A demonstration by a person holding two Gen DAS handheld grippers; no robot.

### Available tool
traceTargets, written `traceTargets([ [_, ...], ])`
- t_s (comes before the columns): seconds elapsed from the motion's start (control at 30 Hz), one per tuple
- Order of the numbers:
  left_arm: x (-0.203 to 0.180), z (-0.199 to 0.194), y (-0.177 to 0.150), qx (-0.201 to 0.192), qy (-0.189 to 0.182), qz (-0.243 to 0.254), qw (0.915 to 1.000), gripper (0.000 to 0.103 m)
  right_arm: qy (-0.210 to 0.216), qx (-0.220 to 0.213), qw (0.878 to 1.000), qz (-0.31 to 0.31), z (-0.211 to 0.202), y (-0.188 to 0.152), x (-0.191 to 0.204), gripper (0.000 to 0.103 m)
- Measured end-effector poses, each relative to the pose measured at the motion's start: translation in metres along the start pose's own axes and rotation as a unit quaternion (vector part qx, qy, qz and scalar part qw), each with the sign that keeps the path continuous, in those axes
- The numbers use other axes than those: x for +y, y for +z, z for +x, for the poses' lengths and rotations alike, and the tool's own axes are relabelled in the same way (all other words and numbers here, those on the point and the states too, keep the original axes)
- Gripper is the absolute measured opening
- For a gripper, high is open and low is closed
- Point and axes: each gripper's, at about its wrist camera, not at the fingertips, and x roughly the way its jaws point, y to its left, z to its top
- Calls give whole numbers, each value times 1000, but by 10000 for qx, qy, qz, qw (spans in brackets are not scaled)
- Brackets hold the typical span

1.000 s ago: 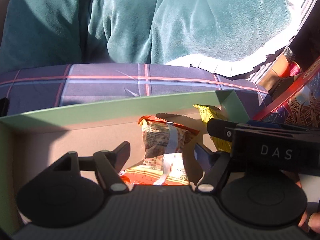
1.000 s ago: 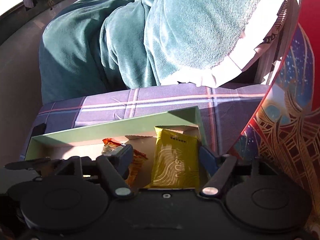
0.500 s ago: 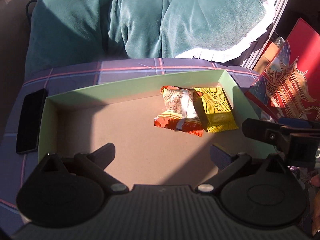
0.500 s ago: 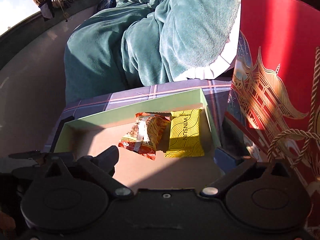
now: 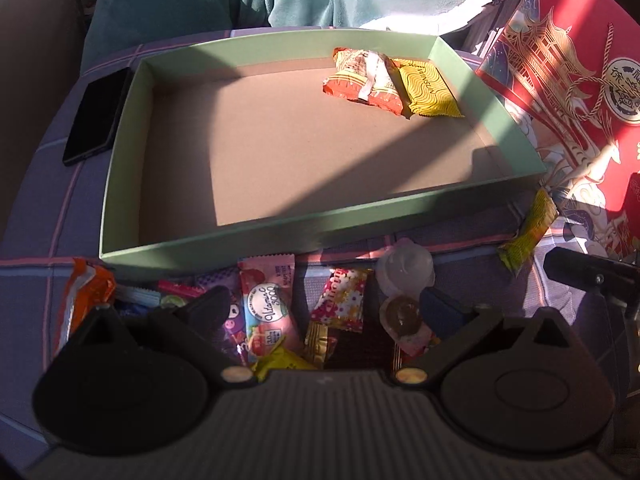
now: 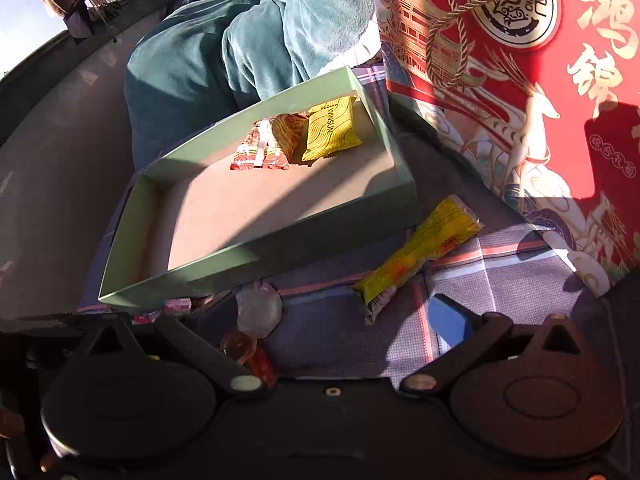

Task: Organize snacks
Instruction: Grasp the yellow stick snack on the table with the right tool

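Since the earlier frames, both grippers have been drawn back from the green cardboard tray (image 5: 120, 184), so that its whole rectangle and the loose snacks in front of it are now seen. The left gripper (image 5: 324, 312) is held released, nothing between its fingers, above the heap of wrappers at the tray's near wall. The right gripper (image 6: 336, 320) is likewise spread and empty, over the plaid cloth (image 6: 500, 280).

Inside the tray, two packets are left in the far right corner: a crinkled orange foil packet (image 5: 362, 80) and, touching its right side, a flat yellow packet (image 5: 428, 88) with wavy lines and serrated ends. The tray floor is matte brown board; its walls are smooth pale green.

Along the near wall are seen a glossy pink sachet (image 5: 270, 304), a red floral candy wrapper (image 5: 340, 300), a translucent rounded jelly cup (image 5: 406, 270) and an amber one (image 5: 402, 314) just beside it. A long yellow stick packet (image 6: 420, 252) is lying at the tray's near right corner. A red gift bag (image 6: 520, 80) with gold print and a twisted rope handle stands to the right. A black phone (image 5: 98, 114) is laid by the tray's left wall.
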Motion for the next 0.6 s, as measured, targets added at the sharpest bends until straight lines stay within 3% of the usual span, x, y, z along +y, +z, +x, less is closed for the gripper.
traceTargets([
  [0.2, -27, 9, -12, 169, -21, 386, 9991, 103, -382, -89, 9978, 537, -1, -15, -38, 102],
  [0.37, -38, 21, -11, 219, -28, 550, 9982, 103, -510, -144, 9943, 922, 6, -7, -53, 84],
  [0.5, -36, 24, -11, 225, -40, 619, 9978, 103, -416, -67, 9940, 1008, 23, 1, -45, 73],
  [0.6, -31, 22, -12, 181, 20, 649, 9977, 103, -428, -32, 9944, 970, 38, 2, -34, 58],
])
